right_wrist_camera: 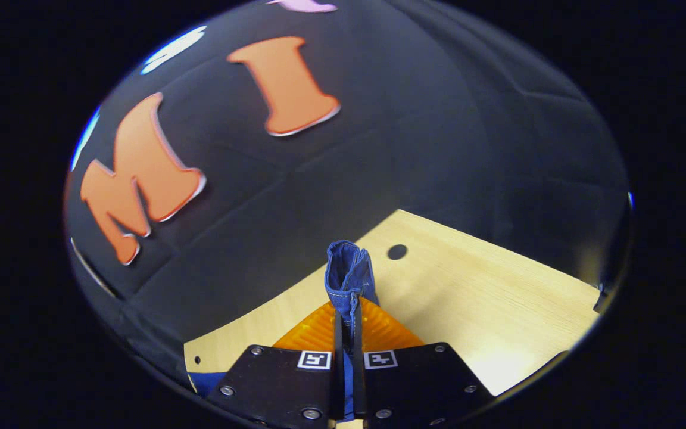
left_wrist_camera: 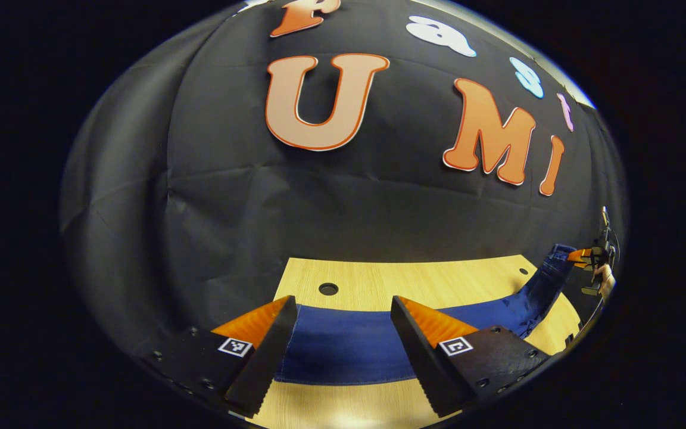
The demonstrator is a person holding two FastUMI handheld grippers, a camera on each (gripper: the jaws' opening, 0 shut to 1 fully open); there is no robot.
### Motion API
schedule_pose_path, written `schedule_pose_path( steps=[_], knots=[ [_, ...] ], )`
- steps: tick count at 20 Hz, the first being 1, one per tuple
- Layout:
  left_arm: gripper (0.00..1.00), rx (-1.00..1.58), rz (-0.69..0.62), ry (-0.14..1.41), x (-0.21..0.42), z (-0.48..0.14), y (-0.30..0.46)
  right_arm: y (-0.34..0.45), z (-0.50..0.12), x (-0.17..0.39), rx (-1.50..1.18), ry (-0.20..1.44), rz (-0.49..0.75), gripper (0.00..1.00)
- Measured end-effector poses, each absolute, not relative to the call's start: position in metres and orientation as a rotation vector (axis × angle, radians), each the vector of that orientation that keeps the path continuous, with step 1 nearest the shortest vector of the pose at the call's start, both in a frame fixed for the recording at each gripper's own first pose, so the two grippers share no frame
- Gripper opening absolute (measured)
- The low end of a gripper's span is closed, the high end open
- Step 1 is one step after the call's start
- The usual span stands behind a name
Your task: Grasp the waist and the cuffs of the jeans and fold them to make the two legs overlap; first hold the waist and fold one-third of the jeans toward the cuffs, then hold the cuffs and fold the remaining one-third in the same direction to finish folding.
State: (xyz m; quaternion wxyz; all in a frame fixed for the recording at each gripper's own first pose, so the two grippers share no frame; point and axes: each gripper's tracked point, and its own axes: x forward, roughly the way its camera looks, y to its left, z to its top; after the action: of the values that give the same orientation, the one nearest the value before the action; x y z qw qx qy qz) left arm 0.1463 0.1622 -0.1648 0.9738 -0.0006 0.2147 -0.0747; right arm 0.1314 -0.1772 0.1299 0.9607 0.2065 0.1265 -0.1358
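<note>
Dark blue jeans [left_wrist_camera: 349, 345] lie as a long band across the wooden table [left_wrist_camera: 426, 280]. My left gripper [left_wrist_camera: 343, 301] is open just above them, one finger on each side of the band, touching nothing. At the far right the band rises off the table to my right gripper [left_wrist_camera: 593, 257], held by a hand. In the right gripper view, my right gripper [right_wrist_camera: 348, 310] is shut on a bunched, stitched edge of the jeans [right_wrist_camera: 349, 274], which sticks up past the fingertips. I cannot tell whether that edge is waist or cuffs.
The table has a round hole [left_wrist_camera: 328, 289] near its back edge, and another hole [right_wrist_camera: 397, 251] lies just beyond the held denim. The black cloth wall stands close behind the table. Bare wood [right_wrist_camera: 498, 298] stretches to the right of my right gripper.
</note>
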Motion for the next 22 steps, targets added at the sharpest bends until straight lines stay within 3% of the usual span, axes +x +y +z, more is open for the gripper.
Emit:
schedule_pose_path(
  steps=[6, 10, 22],
  knots=[
    [0.99, -0.036, -0.143, 0.428, 0.133, -0.168, 0.21, -0.071, 0.15, 0.161, 0.235, 0.292, -0.084, 0.06],
    [0.98, -0.074, -0.126, 0.433, 0.12, -0.175, 0.241, -0.004, 0.114, 0.203, 0.129, 0.374, 0.013, 0.06],
    [0.97, -0.115, -0.111, 0.504, 0.1, -0.217, 0.265, 0.024, 0.037, 0.261, 0.01, 0.677, 0.172, 0.06]
  ],
)
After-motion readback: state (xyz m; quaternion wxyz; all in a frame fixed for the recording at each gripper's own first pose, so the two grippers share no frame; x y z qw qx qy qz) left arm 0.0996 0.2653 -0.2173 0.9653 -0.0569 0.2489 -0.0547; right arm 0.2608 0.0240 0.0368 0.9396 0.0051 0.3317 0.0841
